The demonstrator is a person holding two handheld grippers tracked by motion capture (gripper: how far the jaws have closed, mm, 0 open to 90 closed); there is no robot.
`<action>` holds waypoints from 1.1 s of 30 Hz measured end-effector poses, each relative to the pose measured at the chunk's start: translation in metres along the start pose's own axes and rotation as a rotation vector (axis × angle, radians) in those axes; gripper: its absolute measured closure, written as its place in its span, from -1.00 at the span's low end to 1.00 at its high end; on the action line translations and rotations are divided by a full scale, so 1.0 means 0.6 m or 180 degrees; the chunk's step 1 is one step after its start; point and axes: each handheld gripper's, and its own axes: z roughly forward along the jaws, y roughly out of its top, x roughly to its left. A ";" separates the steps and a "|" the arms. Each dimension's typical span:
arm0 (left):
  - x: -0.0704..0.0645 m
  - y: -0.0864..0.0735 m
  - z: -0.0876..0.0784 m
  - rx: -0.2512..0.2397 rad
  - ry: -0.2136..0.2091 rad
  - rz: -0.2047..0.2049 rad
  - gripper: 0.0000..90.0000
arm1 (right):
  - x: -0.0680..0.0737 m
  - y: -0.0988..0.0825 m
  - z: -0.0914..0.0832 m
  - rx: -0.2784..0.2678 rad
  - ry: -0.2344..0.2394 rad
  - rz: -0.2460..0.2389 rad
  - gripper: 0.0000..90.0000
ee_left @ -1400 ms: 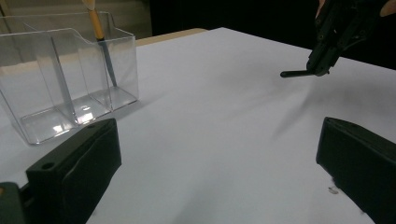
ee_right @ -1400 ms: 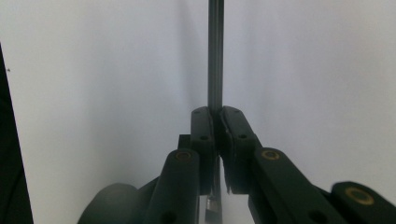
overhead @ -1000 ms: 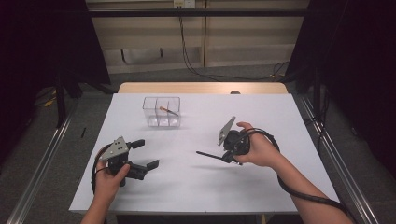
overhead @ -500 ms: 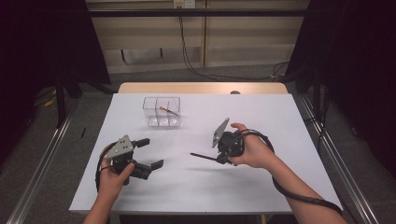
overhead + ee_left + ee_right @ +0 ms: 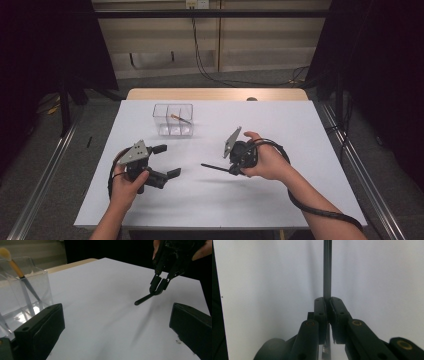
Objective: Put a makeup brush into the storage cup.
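Note:
My right gripper (image 5: 232, 169) is shut on a thin black stick (image 5: 214, 166) and holds it just above the white table (image 5: 300, 130), its free end pointing left. In the right gripper view the stick (image 5: 327, 270) runs straight up from between the shut pads (image 5: 327, 302). My left gripper (image 5: 169, 160) stands open at the near left with nothing between its jaws, which frame the left gripper view (image 5: 116, 332). That view faces the right gripper (image 5: 158, 288) and the stick (image 5: 143, 299). A clear three-part box (image 5: 172, 120) holds a brush (image 5: 180, 119).
In the left gripper view the clear box (image 5: 25, 297) stands close at the left, with the tan-tipped brush (image 5: 15, 267) leaning in it. A wooden strip (image 5: 215, 94) edges the table's far side. Dark floor and rails flank both sides.
My left gripper has moved a little to the right and away from the near edge. The right gripper, still shut on the stick, has drifted slightly left.

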 end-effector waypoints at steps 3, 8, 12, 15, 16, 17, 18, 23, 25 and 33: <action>0.000 0.004 0.002 -0.0005 -0.0017 0.0011 -1.00 | 0.002 0.007 0.001 -0.0010 0.0001 -0.0028 0.88; 0.001 0.014 0.007 0.0027 -0.0079 -0.0004 -1.00 | 0.003 0.018 -0.001 -0.0016 -0.0001 -0.0058 0.88; -0.003 0.024 0.012 0.0097 -0.0165 0.0018 -1.00 | 0.001 0.027 -0.002 -0.0015 0.0004 -0.0104 0.88; -0.006 0.029 0.017 0.0152 -0.0247 0.0031 -1.00 | 0.001 0.032 -0.003 -0.0022 0.0006 -0.0128 0.88; -0.007 0.031 0.019 0.0182 -0.0271 0.0025 -1.00 | 0.002 0.034 -0.003 -0.0009 0.0005 -0.0128 0.88; -0.009 0.032 0.022 0.0203 -0.0300 0.0004 -1.00 | 0.003 0.035 -0.003 -0.0001 -0.0006 -0.0120 0.88; -0.011 0.036 0.025 0.0242 -0.0335 0.0018 -1.00 | 0.001 0.036 -0.002 -0.0001 -0.0001 -0.0152 0.88; -0.018 0.048 0.034 0.0388 -0.0490 0.0096 -1.00 | -0.002 0.042 -0.004 -0.0044 0.0006 -0.0156 0.88; -0.020 0.052 0.042 0.0545 -0.0576 0.0066 -1.00 | 0.000 0.045 -0.006 -0.0036 0.0004 -0.0145 0.88; -0.026 0.066 0.059 0.0802 -0.0630 0.0159 -1.00 | 0.001 0.055 -0.004 -0.0008 0.0030 -0.0237 0.88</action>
